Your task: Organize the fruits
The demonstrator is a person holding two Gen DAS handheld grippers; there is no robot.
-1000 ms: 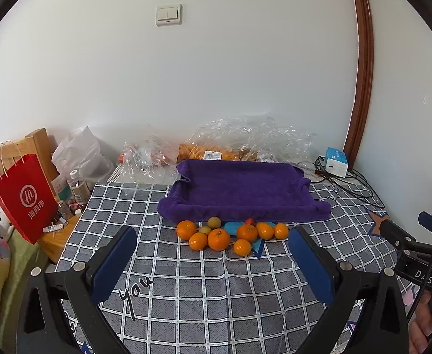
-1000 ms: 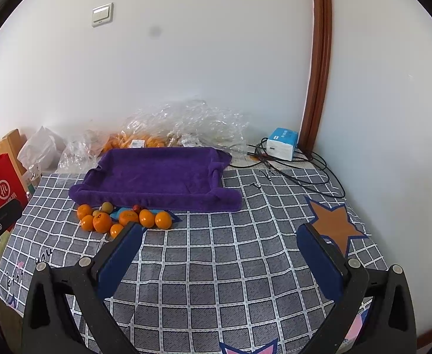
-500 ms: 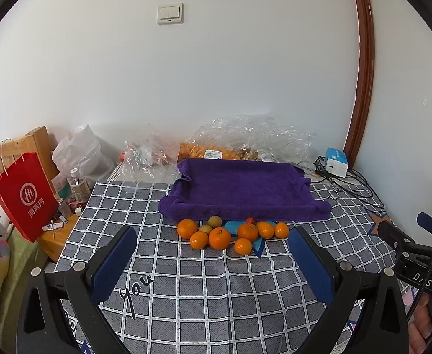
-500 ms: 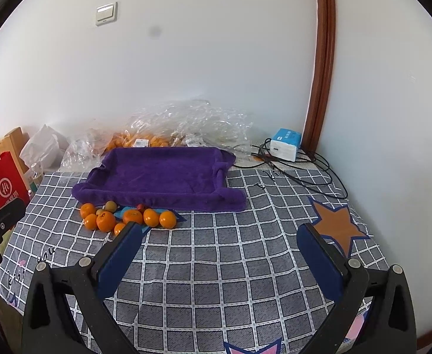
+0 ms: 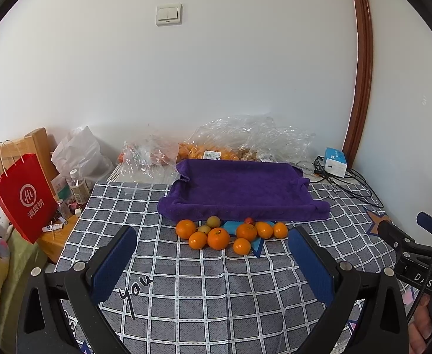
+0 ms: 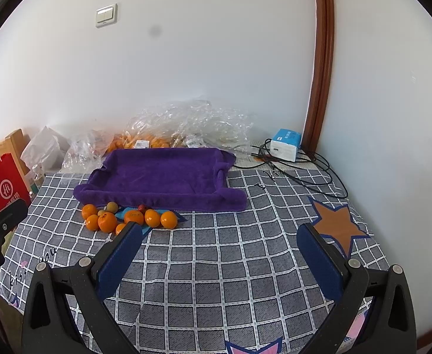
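Several oranges lie in a cluster on the checked cloth, with two small yellow-green fruits and a small red fruit. Just behind them sits a purple towel-lined tray, with nothing in it. My left gripper is open and empty, a short way in front of the fruit. My right gripper is open and empty, to the right of the fruit and nearer me.
Clear plastic bags with more oranges lie against the wall behind the tray. A blue-white box and black cables sit at the back right. A red paper bag and bottles stand off the left edge.
Both grippers have drifted slightly; the scene sits a little lower and nearer in both views. Nothing was grasped or moved.
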